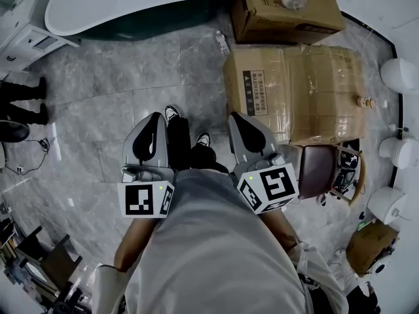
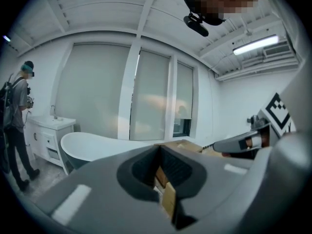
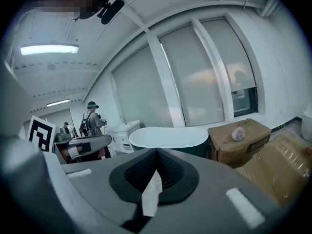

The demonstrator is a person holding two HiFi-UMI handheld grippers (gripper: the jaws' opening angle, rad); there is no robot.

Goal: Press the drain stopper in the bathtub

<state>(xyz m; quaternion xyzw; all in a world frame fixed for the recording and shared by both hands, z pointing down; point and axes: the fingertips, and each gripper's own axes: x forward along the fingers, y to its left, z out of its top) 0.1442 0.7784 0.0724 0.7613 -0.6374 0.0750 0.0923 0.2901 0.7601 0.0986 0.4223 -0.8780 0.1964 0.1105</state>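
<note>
my L gripper & R gripper at waist, both jaws closed, empty, bathtub well ahead, stopper hidden inside, cardboard boxes at right, only gripper views show person by vanity

Bright, even light; strong fisheye edges

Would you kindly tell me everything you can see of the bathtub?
The bathtub is a freestanding oval tub, glossy white inside and along its rim, with a dark green outer shell. It stands upright on the grey marbled floor, ahead of the person, between a white vanity and a cardboard box. Its visible interior looks empty; no drain stopper shows.
</note>
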